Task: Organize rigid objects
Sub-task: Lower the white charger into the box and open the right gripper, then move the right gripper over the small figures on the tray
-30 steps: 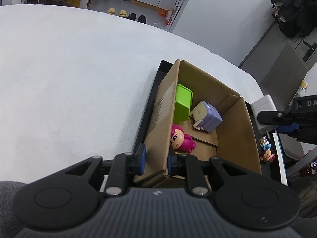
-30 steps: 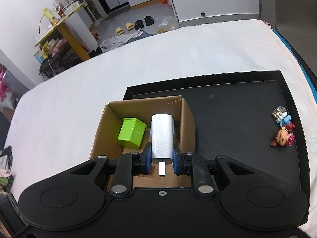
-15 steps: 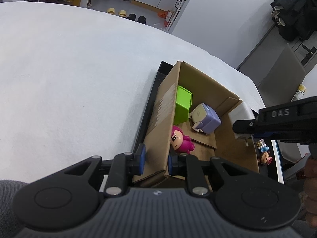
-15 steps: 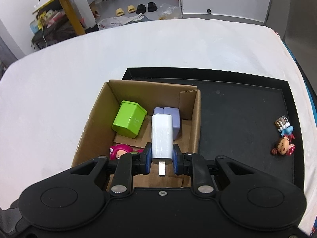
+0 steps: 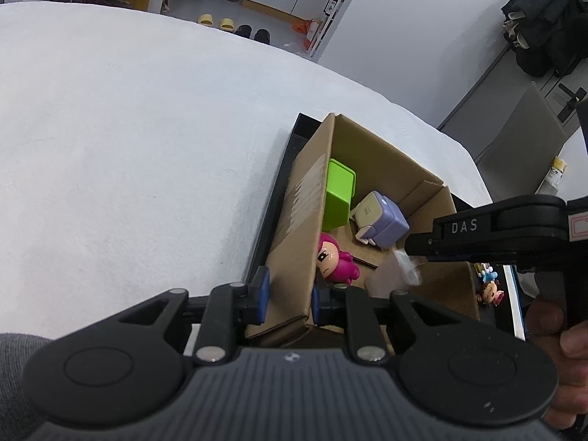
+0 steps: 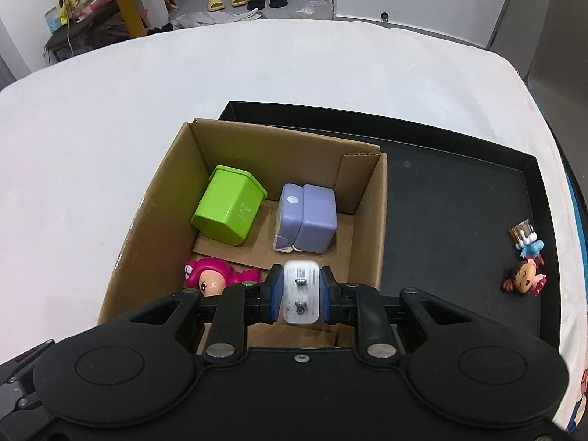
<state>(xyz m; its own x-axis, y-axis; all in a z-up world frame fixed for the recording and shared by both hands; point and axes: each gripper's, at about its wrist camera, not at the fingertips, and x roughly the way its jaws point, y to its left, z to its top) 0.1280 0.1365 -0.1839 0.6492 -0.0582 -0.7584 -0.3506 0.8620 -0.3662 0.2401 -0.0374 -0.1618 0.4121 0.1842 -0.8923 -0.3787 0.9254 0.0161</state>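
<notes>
A cardboard box (image 6: 371, 213) stands on a black tray (image 6: 459, 198). Inside it lie a green bin (image 6: 229, 210), a purple cube-shaped gadget (image 6: 307, 218) and a pink-haired doll (image 6: 209, 279). My right gripper (image 6: 301, 292) is shut on a white charger plug (image 6: 301, 291), held over the box's near end with its prongs facing the camera. In the left wrist view my left gripper (image 5: 287, 296) is shut on the box's near wall (image 5: 294, 242), one pad outside and one inside. The right gripper (image 5: 488, 231) reaches in from the right, the charger (image 5: 389, 275) a pale blur under it.
Two small dolls, a brown-haired one (image 6: 523, 279) and a blue one (image 6: 529, 244), lie at the tray's right end. The tray sits on a white cloth-covered table (image 6: 110, 128). A person's hand (image 5: 558, 334) holds the right gripper. Floor and furniture lie beyond the table.
My right gripper has moved over the box and tipped downward, turning the charger's prong end toward its camera. The left gripper and the box have stayed put.
</notes>
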